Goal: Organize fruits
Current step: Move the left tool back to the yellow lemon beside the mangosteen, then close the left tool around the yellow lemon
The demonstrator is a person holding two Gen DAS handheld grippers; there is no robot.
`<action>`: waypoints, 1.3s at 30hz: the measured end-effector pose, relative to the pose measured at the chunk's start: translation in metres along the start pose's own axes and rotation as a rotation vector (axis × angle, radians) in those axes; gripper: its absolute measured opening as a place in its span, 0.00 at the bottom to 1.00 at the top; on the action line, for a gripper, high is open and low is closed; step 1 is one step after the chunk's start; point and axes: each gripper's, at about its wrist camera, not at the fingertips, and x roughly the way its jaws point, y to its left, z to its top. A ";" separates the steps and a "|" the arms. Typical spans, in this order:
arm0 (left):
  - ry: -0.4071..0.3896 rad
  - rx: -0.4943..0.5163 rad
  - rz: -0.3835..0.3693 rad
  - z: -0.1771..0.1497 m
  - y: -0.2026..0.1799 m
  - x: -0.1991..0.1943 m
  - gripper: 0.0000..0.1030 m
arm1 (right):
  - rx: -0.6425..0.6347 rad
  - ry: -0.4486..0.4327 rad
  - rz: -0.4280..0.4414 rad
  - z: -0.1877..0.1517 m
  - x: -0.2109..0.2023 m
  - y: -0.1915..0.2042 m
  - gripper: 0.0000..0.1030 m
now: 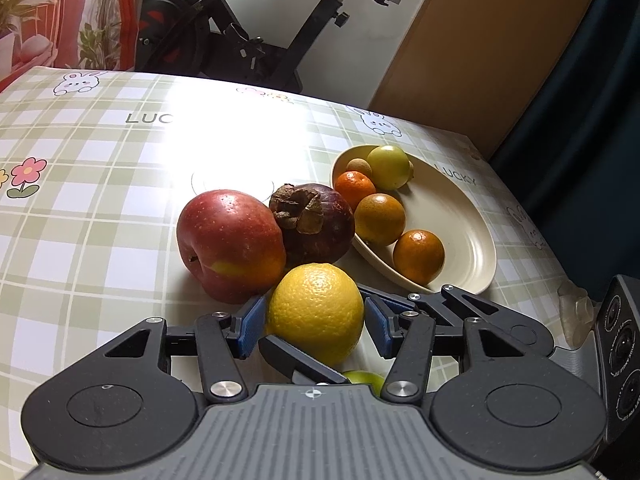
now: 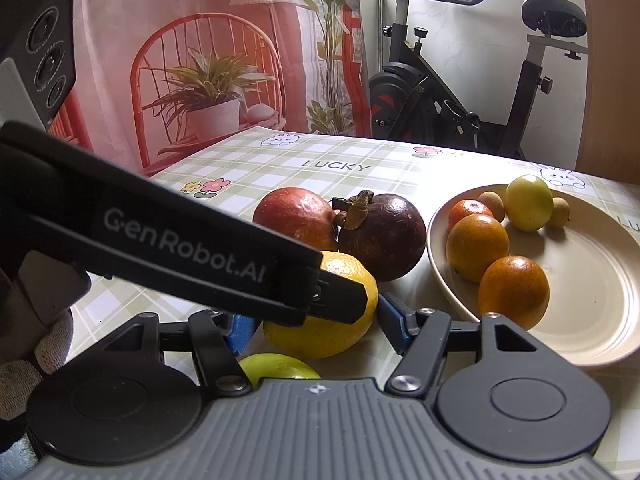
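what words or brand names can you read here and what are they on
"LUCKY": printed on the checked tablecloth, repeated near the plate.
"LUC": the same word, cut off by glare, on the tablecloth.
"GenRobot.AI": on the arm of the left hand-held gripper.
Small print on the camera unit: too blurred to read.

- Your left gripper brackets a yellow citrus, blue pads beside its flanks.
- Behind it, a red apple touches a dark mangosteen.
- A cream plate to the right holds three small oranges and a green fruit.
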 end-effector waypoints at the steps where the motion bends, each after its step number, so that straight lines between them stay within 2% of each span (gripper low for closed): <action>1: 0.000 0.003 0.001 0.000 0.000 0.001 0.56 | 0.004 -0.001 0.004 0.000 0.000 -0.001 0.63; 16: -0.005 0.049 0.019 -0.004 -0.006 0.004 0.56 | 0.046 0.002 0.036 0.000 0.000 -0.009 0.63; 22: -0.006 0.057 0.021 -0.004 -0.007 0.003 0.56 | 0.069 0.032 0.054 0.002 0.004 -0.012 0.63; 39: -0.005 0.063 0.030 -0.005 -0.008 0.002 0.56 | 0.067 0.022 0.049 0.003 0.002 -0.011 0.63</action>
